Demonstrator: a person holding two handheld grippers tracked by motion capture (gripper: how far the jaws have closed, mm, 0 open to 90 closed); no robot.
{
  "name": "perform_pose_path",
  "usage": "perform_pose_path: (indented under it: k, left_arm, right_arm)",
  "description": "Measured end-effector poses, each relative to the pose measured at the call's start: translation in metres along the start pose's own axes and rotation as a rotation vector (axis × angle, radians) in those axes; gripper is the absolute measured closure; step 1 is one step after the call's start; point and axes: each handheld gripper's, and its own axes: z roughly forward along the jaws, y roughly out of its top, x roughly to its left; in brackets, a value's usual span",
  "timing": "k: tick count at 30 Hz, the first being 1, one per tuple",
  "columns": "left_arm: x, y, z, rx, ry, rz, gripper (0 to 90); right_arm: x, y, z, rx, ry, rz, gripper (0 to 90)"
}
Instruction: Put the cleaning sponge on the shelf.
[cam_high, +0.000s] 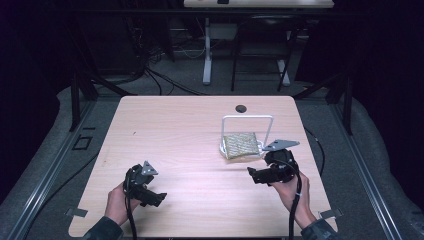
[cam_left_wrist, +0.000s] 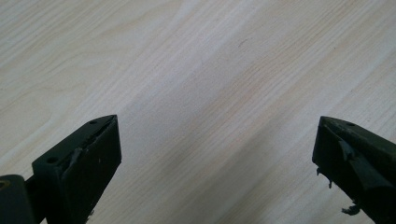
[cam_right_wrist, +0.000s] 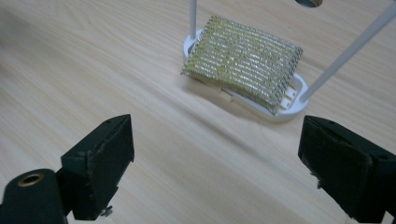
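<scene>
Table (cam_high: 190, 135) carries a white wire rack (cam_right_wrist: 285, 109) with a gold metallic scouring pad (cam_right_wrist: 243, 60) lying flat on its base, just ahead of the right claw (cam_right_wrist: 215, 154), whose jaws gape empty. Judged step: pad apparently placed. Next: retreat without snagging the rack's uprights. Left claw (cam_left_wrist: 217, 154) idles, open, over bare wood.

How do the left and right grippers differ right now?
The right gripper faces a gold-green scouring pad lying on a white stand; the left gripper faces bare table. The right sits close to the stand, the left far from it. Both are open and hold nothing.
</scene>
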Motion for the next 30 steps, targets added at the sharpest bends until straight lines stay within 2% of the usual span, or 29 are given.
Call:
perform_pose_path:
  k: [5,10,18,20,24,30]
  left_arm:
    - [0.000,0.000,0.002,0.007,0.000,0.002,1.3]
    - [0.000,0.000,0.004,0.015,-0.004,0.004,1.3]
    - [-0.001,0.002,0.010,0.040,-0.016,0.004,1.3]
    - [-0.001,0.002,0.010,0.037,-0.011,0.005,1.3]
    - [0.000,0.002,0.011,0.045,-0.010,0.003,1.3]
    - [0.000,0.002,0.010,0.036,-0.012,0.005,1.3]
  right_arm:
    - [-0.004,-0.020,-0.010,0.014,-0.001,-0.003,9.0]
    - [-0.007,-0.042,-0.016,0.062,-0.012,-0.017,7.9]
    - [-0.016,-0.079,-0.012,0.104,-0.002,0.008,7.4]
    - [-0.018,-0.087,-0.009,0.129,-0.002,0.012,7.4]
    - [-0.020,-0.096,-0.002,0.174,-0.007,0.007,7.2]
    - [-0.023,-0.098,0.002,0.207,-0.010,-0.005,6.3]
